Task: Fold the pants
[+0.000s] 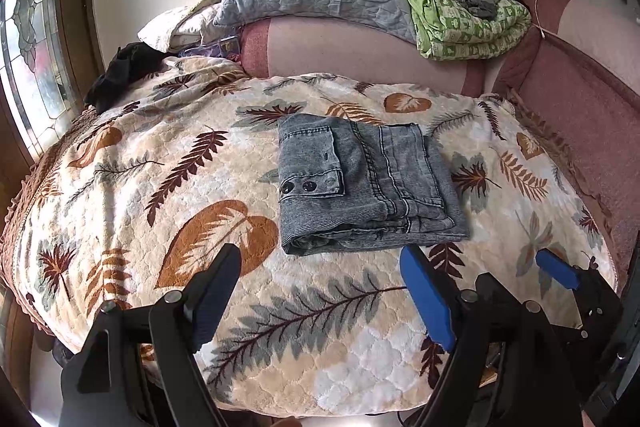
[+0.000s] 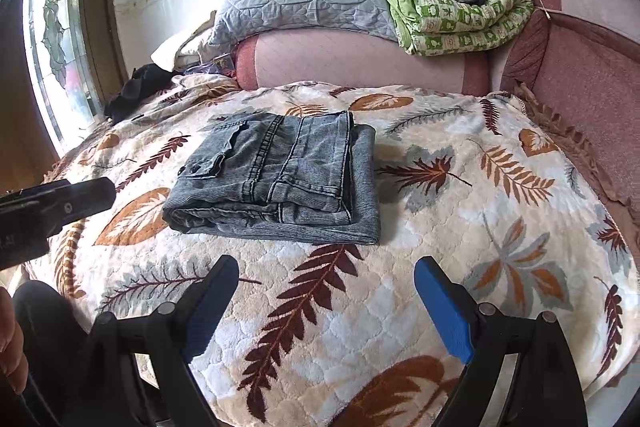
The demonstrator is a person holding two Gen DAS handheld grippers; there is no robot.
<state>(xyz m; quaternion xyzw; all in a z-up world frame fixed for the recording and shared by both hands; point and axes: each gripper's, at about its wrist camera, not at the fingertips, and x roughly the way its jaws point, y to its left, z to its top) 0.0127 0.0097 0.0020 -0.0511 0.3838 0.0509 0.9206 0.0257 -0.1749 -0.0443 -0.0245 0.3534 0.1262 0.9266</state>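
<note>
Lying folded into a compact rectangle, the grey denim pants [image 1: 368,183] rest on the leaf-patterned blanket [image 1: 160,187]. The left gripper [image 1: 320,283] and right gripper [image 2: 326,291] hover near the pants, jaws spread wide, holding nothing

Bright daylight from the stained-glass window [image 1: 28,39] at left, sharp focus, strong fisheye bending and dark corners

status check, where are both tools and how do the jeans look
Left tool open, empty, short of the jeans. Right tool open, empty, also held back. Grey jeans folded into a compact stack on the leaf-print blanket. Nothing in the way.
</note>
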